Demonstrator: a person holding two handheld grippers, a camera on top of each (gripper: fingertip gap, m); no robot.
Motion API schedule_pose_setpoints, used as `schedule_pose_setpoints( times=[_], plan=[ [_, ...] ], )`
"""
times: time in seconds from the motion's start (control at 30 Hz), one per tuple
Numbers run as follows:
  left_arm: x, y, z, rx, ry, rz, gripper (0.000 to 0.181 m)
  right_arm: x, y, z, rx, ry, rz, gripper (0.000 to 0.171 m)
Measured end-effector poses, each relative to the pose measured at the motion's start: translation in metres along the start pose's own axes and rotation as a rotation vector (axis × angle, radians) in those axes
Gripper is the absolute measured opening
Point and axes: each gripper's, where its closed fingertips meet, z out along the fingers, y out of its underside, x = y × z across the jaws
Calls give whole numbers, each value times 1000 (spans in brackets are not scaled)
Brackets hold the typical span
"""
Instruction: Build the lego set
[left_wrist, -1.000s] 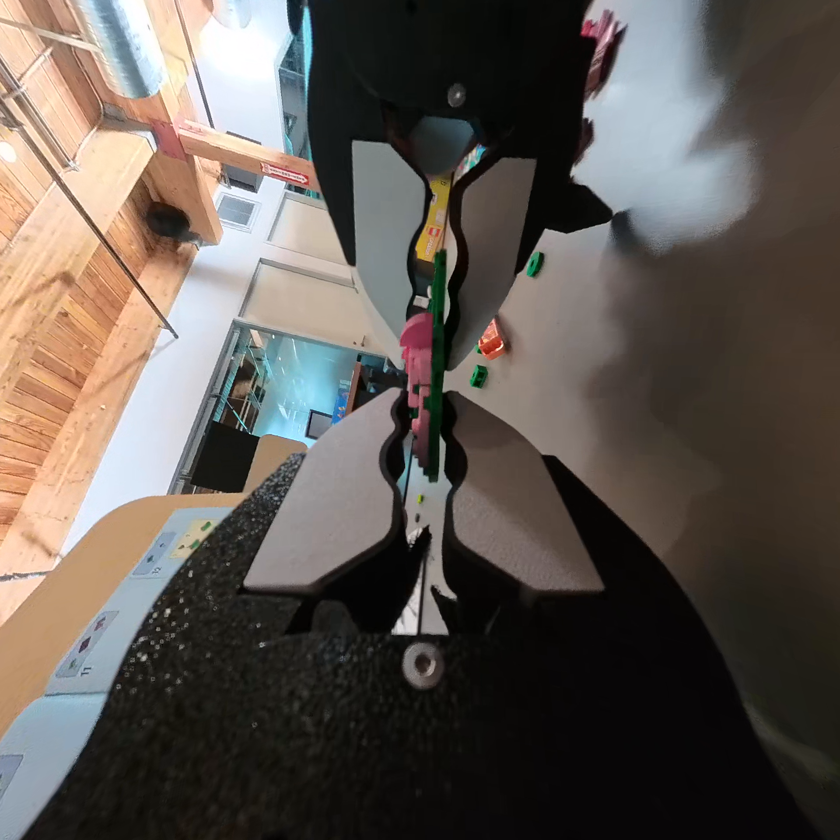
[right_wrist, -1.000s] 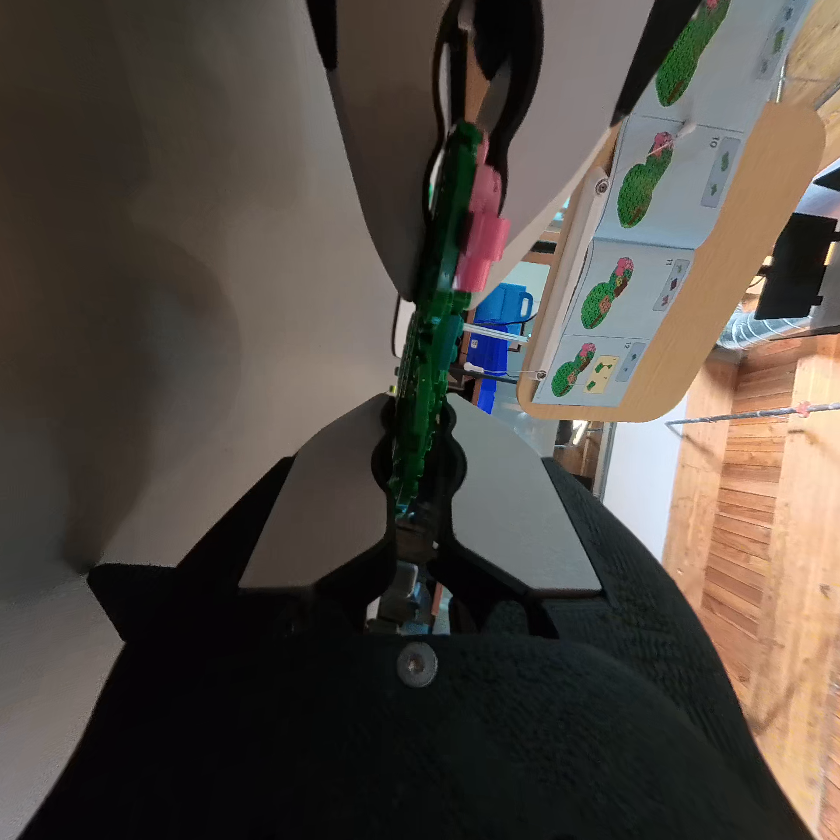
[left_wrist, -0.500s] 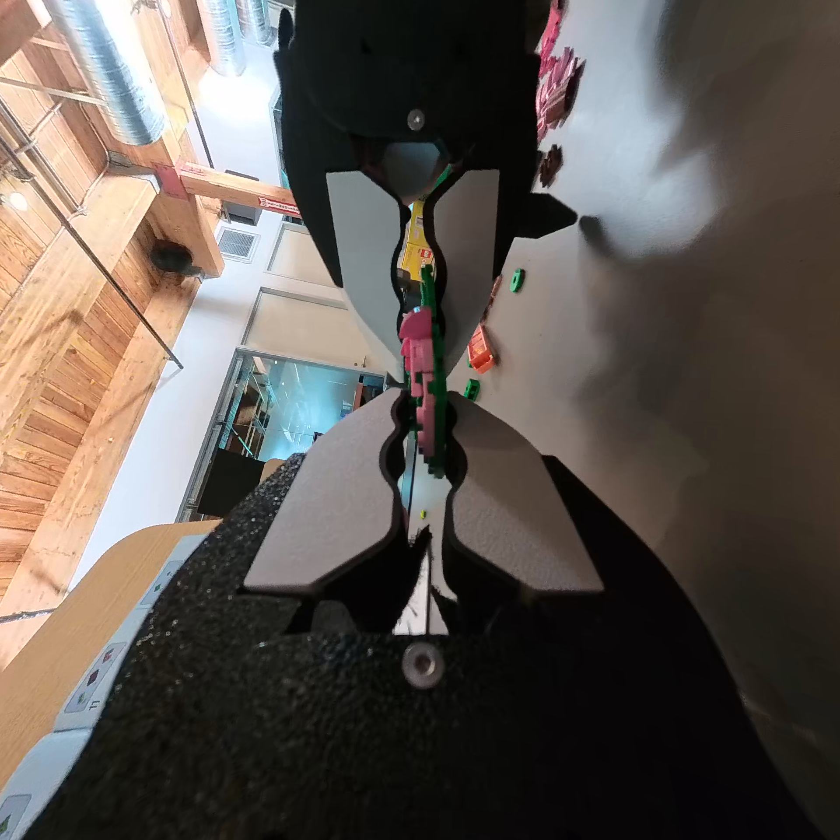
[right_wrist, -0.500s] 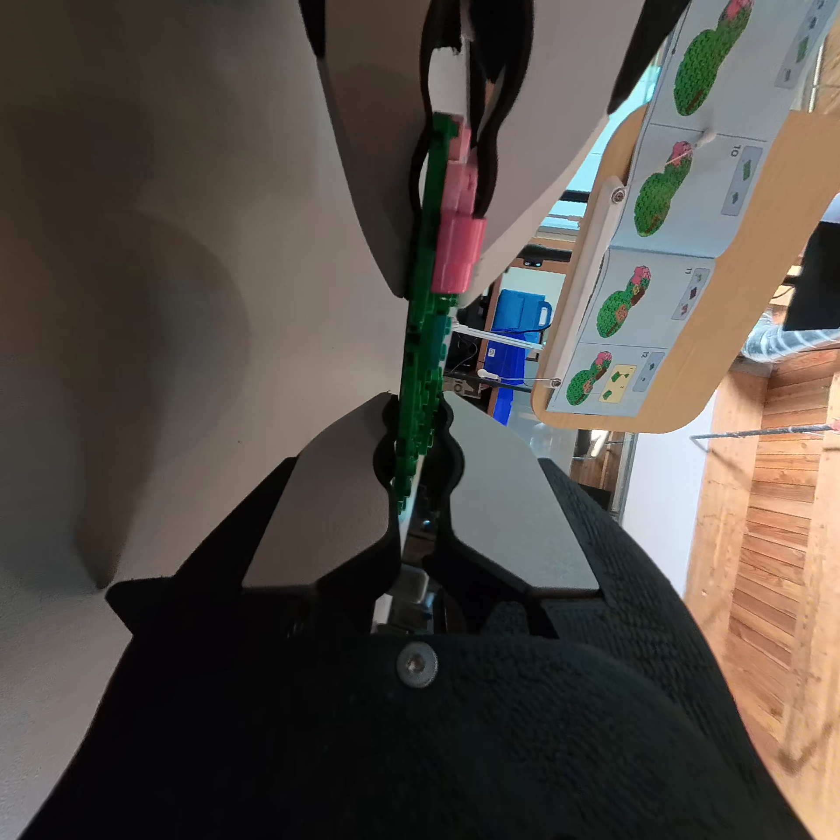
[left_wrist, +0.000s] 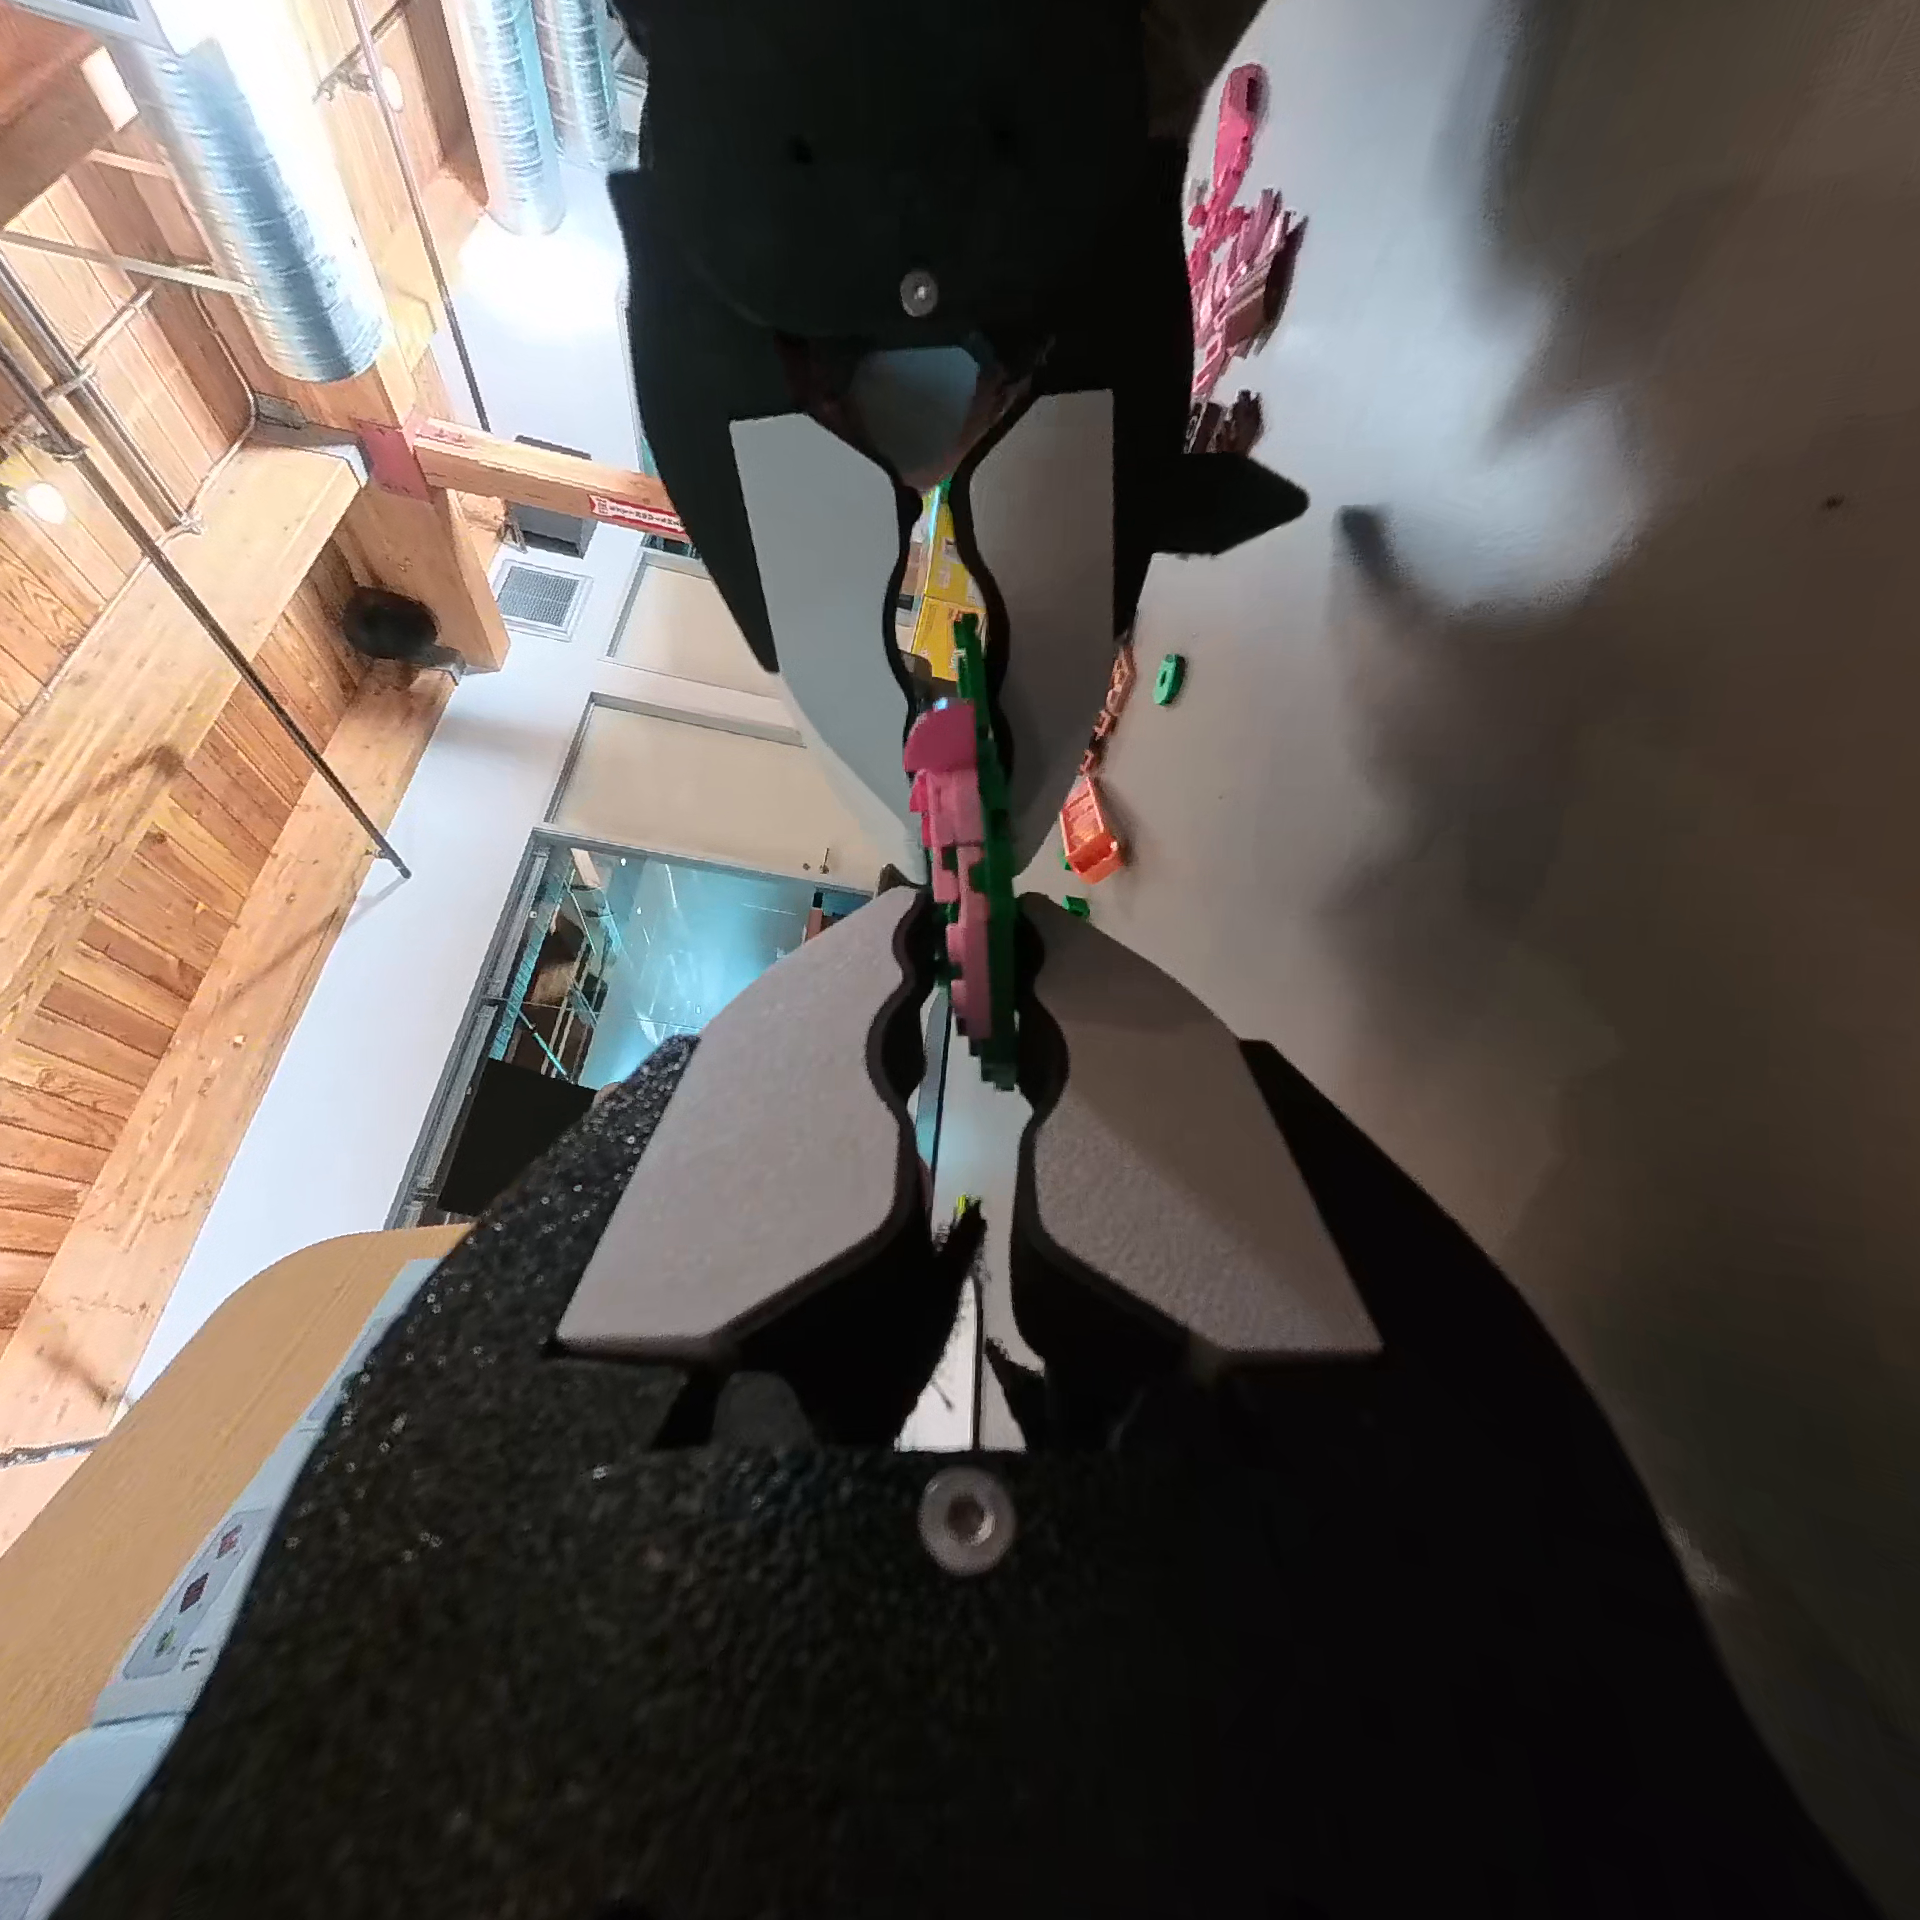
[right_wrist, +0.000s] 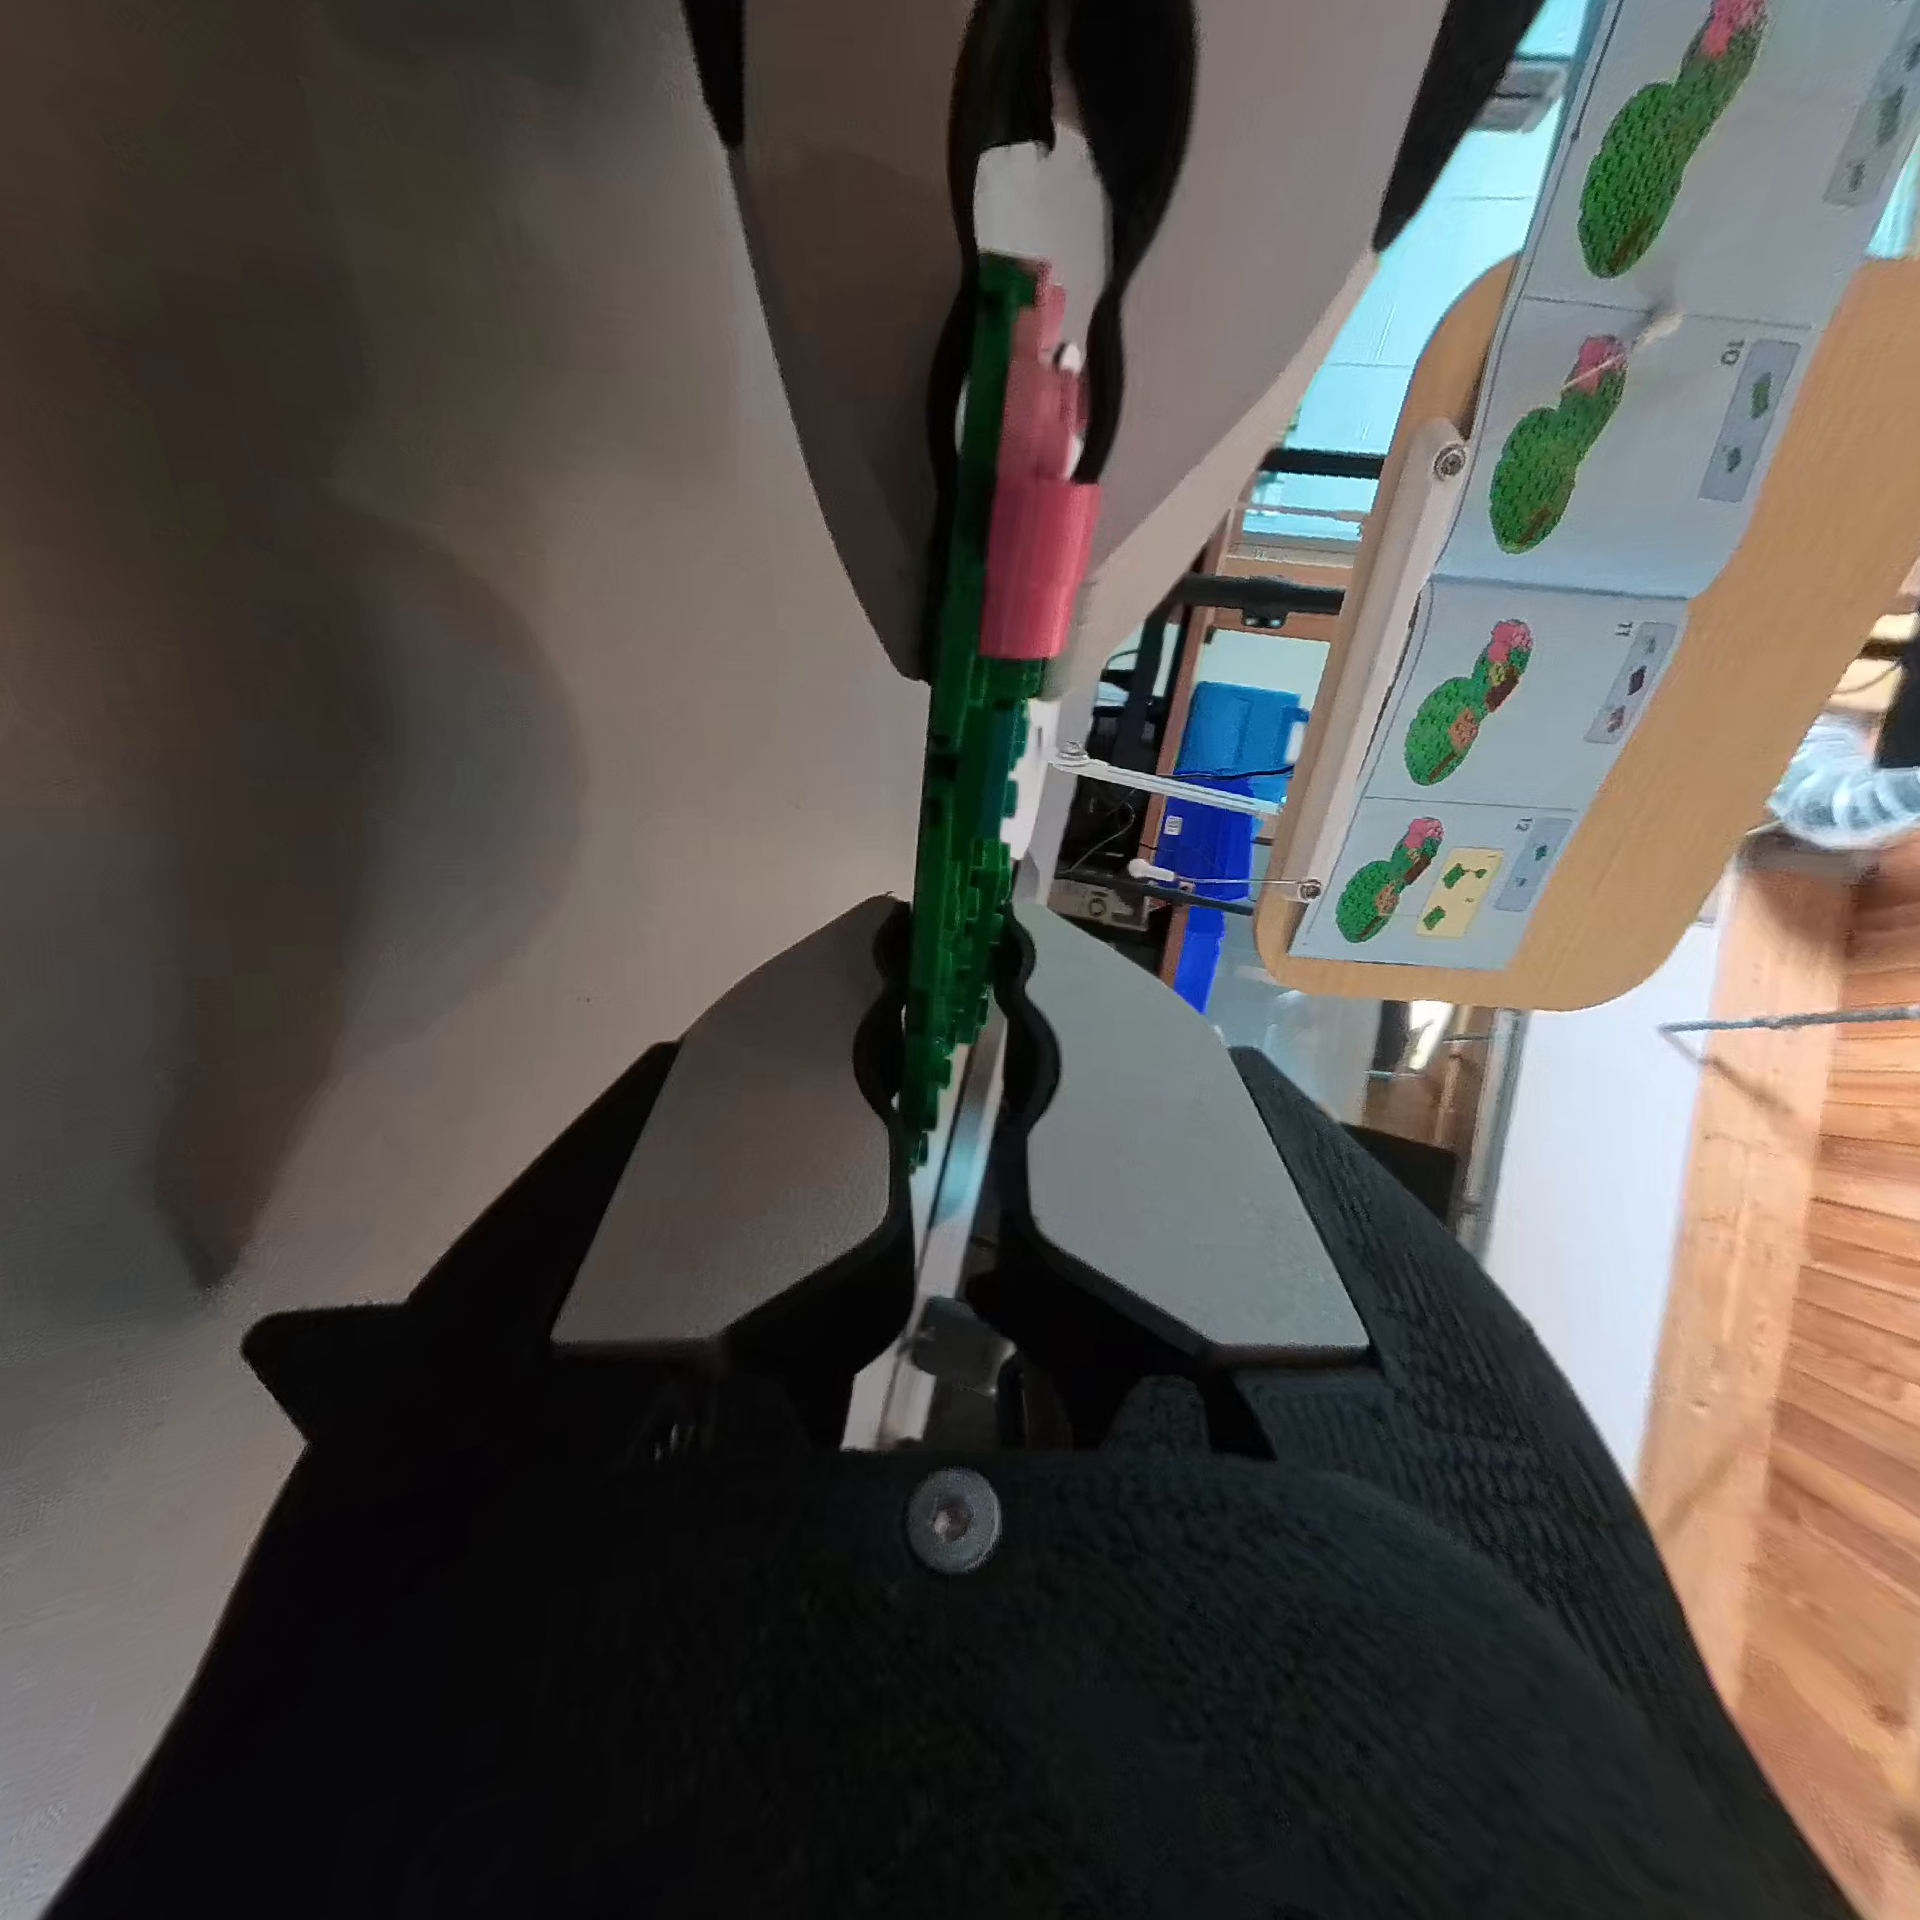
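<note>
A flat green lego plate (right_wrist: 966, 810) with pink bricks (right_wrist: 1029, 561) on one face hangs edge-on in the air between my two grippers. My right gripper (right_wrist: 954, 914) is shut on its bare green end. My left gripper (right_wrist: 992, 665) comes from the opposite side and closes around the pink end. In the left wrist view my left gripper (left_wrist: 966, 914) holds the plate (left_wrist: 995, 831) with its pink bricks (left_wrist: 951, 800). There my right gripper (left_wrist: 971, 842) points back at me, tip to tip.
The grey table (left_wrist: 1558, 935) lies to one side with loose pieces: an orange brick (left_wrist: 1091, 842), a green round piece (left_wrist: 1169, 681), a pink and dark red pile (left_wrist: 1236, 260). An instruction booklet (right_wrist: 1558, 623) is clipped to a wooden board (right_wrist: 1766, 727). One gripper's finger ends stand about 5 cm off the other's.
The plate has straightened from a slight tilt to nearly in line with both grippers. Both grippers have stayed closed on it and shifted a little together.
</note>
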Motion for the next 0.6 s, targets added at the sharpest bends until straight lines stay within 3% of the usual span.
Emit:
schedule_pose_setpoints(
  times=[0.6],
  plan=[
    [0, -1, -1, 14, 5, 1, 12, -6, -10, -1, 56, 7, -15, 36]
  ],
)
